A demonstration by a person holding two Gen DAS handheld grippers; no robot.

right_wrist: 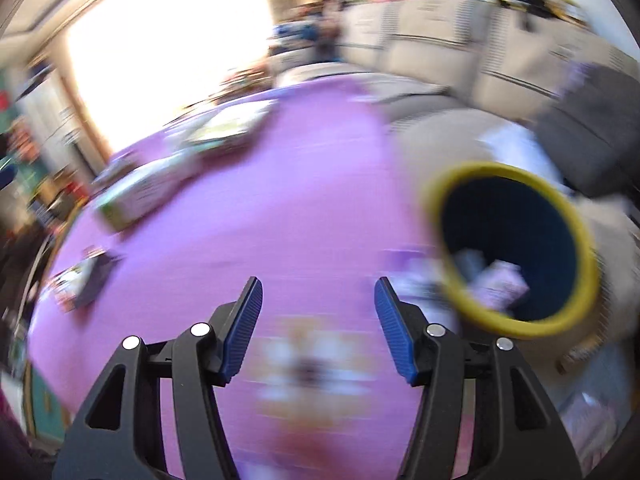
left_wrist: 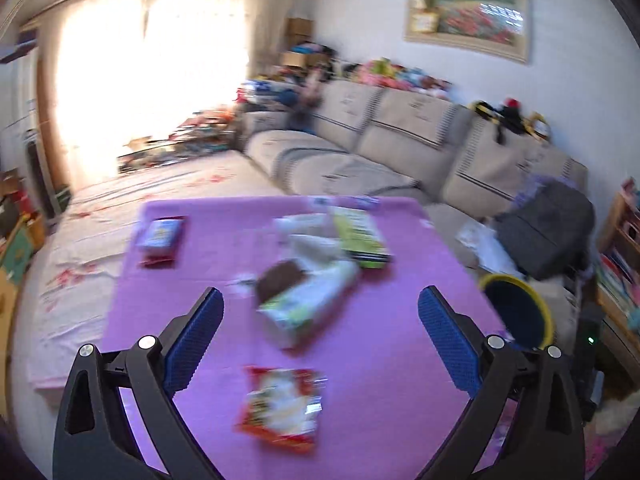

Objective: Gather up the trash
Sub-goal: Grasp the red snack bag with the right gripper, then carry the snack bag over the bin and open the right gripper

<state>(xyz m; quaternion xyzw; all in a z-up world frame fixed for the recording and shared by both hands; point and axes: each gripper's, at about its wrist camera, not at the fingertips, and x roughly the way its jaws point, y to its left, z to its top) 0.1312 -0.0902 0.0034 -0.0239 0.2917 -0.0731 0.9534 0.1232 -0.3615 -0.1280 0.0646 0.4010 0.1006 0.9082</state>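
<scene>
The table (left_wrist: 168,320) wears matt purple cloth. A red wrapper (left_wrist: 282,408) on it looks like glossy plastic film. The box (left_wrist: 308,304) looks like printed card. The left gripper (left_wrist: 320,320) has matt black plastic arms, ribbed blue pads (left_wrist: 194,340) and shiny metal pins. The sofa (left_wrist: 400,136) is beige fabric.

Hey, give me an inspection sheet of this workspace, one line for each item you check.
Surface: purple cloth over the table, flat.
Job's things: red snack wrapper nearest; tissue box and green packet mid-table; blue packet far left. Yellow-rimmed bin past the right edge, some trash inside.
Clutter: grey bag on the sofa.
Grippers: left gripper open wide, empty; right gripper open, empty.
Cables: nothing seen.
Surroundings: bright window, framed picture; both views blurred.
</scene>
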